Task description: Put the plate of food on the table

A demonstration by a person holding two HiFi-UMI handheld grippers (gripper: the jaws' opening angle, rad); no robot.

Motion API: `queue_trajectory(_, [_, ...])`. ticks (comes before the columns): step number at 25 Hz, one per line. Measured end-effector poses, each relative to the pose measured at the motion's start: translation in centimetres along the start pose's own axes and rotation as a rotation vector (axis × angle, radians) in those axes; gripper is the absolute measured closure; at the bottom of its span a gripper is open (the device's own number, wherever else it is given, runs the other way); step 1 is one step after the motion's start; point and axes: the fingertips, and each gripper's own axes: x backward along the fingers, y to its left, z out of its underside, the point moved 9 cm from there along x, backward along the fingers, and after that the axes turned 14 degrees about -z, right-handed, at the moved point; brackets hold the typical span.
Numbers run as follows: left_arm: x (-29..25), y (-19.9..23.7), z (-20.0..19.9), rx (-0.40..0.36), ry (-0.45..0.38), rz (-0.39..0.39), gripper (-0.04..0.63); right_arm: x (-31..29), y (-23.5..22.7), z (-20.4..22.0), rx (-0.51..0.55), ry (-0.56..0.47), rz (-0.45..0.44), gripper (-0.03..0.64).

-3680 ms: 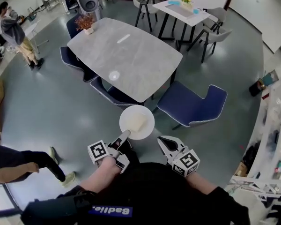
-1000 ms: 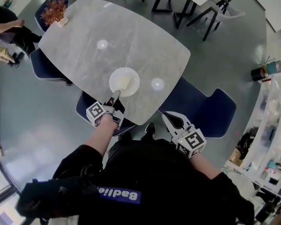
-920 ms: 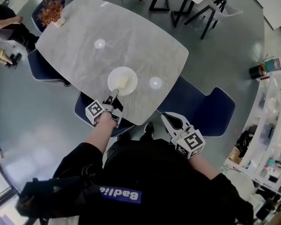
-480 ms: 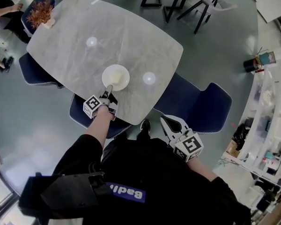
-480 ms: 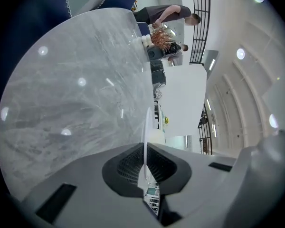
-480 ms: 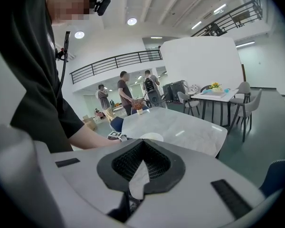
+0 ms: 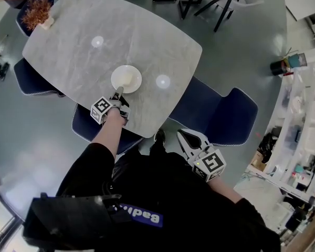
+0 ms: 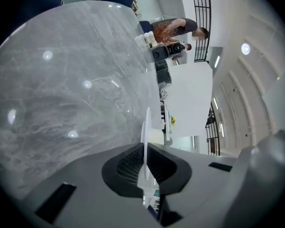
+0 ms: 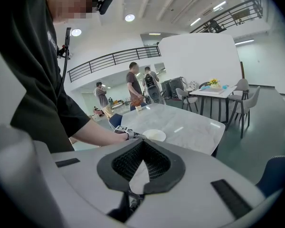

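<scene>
Firmly on plate (image 7: 135, 83), left gripper (image 7: 118, 91)

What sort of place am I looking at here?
Probably a big open hall laid out like a dining area: a grey stone-look table with blue chairs, and a balcony railing overhead.

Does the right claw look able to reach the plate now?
Probably yes, if the arm stretches forward. The right claw hangs beside the body, off the table; the plate lies near the table's near edge with nothing between. The left claw grips its near rim.
</scene>
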Motion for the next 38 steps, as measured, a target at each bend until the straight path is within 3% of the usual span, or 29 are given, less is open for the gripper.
queue_trajectory(18, [-1.1,0.2,0.6,-0.058,0.009,-0.107,0.574,0.4,-0.7,0.2,0.029,0.011,0.039,0.606])
queue_trajectory(24, [-1.1,-0.4,1.2,-0.108,0.064,-0.128,0.495,0.7,-0.4,-0.9,0.016,0.061,0.083,0.606])
queue_trajectory(30, [-0.8,-0.3,1.8,-0.051,0.176,-0.231,0.494,0.8,-0.2,-1.4,0.011,0.051,0.096,0.606])
queue_trajectory(38, [-0.9,-0.9,2.1,-0.062,0.276,-0.306,0.487,0.8,0.0,-1.4,-0.001,0.053,0.103,0.606])
